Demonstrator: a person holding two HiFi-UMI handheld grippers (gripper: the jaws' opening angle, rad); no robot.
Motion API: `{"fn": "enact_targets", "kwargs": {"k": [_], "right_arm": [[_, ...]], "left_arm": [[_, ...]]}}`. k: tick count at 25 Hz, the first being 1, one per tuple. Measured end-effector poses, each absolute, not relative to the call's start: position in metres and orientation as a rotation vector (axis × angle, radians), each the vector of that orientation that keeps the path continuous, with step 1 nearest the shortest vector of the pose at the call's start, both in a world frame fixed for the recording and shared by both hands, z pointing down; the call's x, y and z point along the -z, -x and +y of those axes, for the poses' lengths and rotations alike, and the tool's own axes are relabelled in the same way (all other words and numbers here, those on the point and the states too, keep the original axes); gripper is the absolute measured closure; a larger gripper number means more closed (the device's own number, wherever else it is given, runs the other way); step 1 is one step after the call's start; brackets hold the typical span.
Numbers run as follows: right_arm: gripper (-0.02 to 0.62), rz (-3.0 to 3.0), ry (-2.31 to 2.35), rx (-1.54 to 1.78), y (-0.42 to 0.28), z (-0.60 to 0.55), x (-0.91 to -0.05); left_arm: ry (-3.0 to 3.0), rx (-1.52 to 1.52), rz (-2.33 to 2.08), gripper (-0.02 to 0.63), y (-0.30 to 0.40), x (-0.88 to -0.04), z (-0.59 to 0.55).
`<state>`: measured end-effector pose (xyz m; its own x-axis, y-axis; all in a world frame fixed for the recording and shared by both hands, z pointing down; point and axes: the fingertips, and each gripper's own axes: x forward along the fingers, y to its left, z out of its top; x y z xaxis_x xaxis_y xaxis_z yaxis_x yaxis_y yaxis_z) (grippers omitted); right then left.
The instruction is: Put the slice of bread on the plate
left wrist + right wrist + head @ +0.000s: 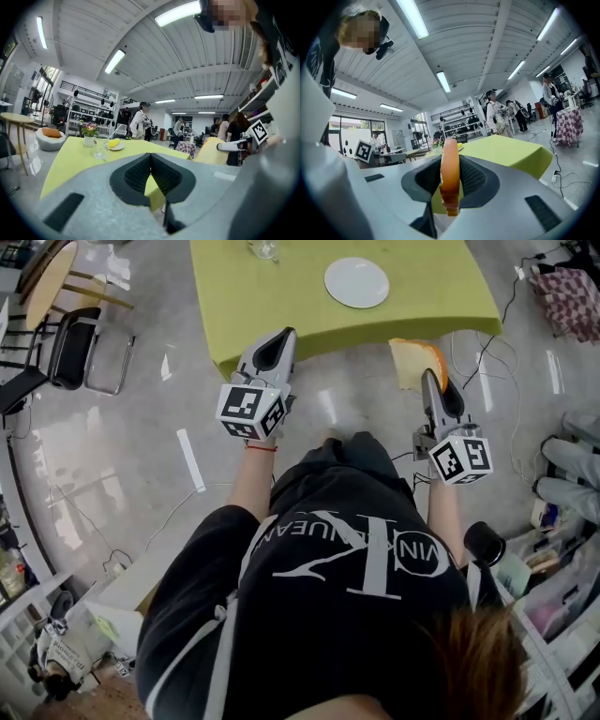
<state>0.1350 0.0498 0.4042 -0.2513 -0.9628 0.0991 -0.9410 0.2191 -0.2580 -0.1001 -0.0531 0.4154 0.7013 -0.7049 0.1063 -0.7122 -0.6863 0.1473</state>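
Note:
A white plate (356, 282) lies on the yellow-green table (281, 306), which fills the top of the head view. My right gripper (429, 378) is shut on the slice of bread (415, 360), pale with an orange crust, held over the floor just short of the table's front edge. In the right gripper view the bread (450, 176) stands edge-on between the ribbed pads of the right gripper (450, 161). My left gripper (281, 336) hovers at the table's near left corner. Its pads meet with nothing between them in the left gripper view (150, 157), where the plate (116, 146) shows far off.
A drinking glass (264, 247) stands at the table's far side, left of the plate. A flower pot (89, 137) sits behind it. Chairs (75, 343) stand to the left, cables (487, 362) trail on the floor at right, and several people stand in the background.

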Motion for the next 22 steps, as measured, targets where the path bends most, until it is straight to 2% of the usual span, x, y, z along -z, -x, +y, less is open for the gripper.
{"fn": "enact_targets", "kwargs": {"k": [10,22], "right_arm": [[0.499,2.360,1.801,0.434,-0.159,0.007,-0.402],[0.499,2.485,1.577,0.530,-0.164,-0.102,-0.408]], "left_arm": [[-2.725,-0.084,-1.171,0.595,0.076,-0.415,-0.089],[-2.654,-0.122,-1.259,0.595,0.050,-0.429,-0.157]]}}
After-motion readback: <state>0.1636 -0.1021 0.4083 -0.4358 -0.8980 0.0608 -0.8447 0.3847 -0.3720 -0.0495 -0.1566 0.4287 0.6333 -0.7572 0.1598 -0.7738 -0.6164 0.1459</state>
